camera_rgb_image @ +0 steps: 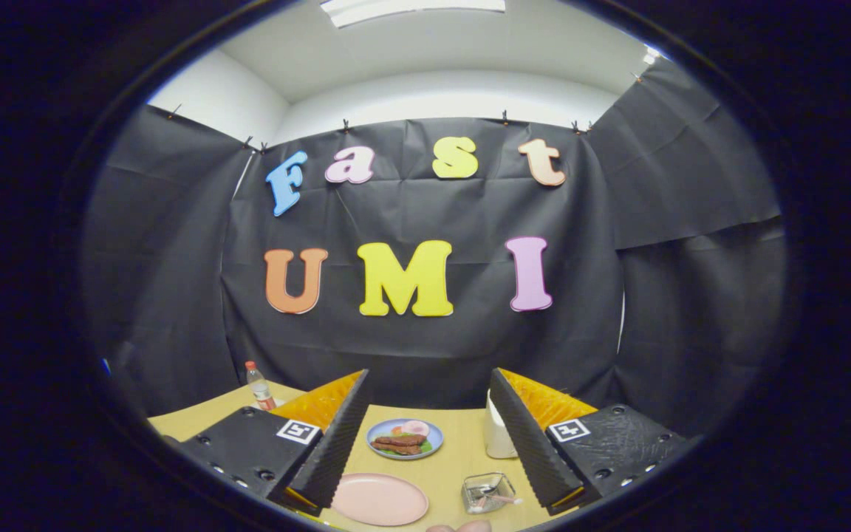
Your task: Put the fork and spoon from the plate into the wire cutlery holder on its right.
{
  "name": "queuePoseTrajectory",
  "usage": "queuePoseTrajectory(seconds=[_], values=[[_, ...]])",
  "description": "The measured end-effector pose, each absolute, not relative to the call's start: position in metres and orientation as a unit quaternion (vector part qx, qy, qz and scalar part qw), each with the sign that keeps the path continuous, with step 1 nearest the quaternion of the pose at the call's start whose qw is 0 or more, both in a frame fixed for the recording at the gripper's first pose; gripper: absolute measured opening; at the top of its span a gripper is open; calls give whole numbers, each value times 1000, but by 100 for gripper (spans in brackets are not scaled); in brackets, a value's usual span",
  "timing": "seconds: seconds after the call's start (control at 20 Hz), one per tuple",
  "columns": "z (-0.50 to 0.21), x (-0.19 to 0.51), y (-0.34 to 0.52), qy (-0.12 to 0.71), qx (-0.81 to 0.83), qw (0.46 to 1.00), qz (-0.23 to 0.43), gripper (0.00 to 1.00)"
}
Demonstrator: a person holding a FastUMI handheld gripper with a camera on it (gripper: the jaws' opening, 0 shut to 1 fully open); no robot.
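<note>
My gripper is open and held above the tan table, with nothing between its ridged black fingers. Below, between the fingers, lies a pink plate whose visible surface looks bare. To the plate's right sits the small wire cutlery holder. A pale pink handle sticks out of the holder toward the right; I cannot tell which utensil it is.
A blue plate with food sits farther back between the fingers. A white container stands beside the right finger, and a bottle with a red cap at the far left. Part of a hand shows at the near edge.
</note>
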State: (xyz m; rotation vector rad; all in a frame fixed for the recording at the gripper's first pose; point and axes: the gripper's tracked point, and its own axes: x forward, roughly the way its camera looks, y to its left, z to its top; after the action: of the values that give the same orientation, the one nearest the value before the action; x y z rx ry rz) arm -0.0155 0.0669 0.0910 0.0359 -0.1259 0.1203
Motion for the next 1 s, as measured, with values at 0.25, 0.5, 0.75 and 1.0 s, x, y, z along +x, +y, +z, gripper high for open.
queuePoseTrajectory(seconds=[0.25,0.5,0.75,1.0], values=[[93,-19,71,-68,19,995,65,96],[97,-21,73,-75,17,995,67,96],[102,-25,78,-86,8,994,72,96],[108,-28,83,-98,3,992,75,96]])
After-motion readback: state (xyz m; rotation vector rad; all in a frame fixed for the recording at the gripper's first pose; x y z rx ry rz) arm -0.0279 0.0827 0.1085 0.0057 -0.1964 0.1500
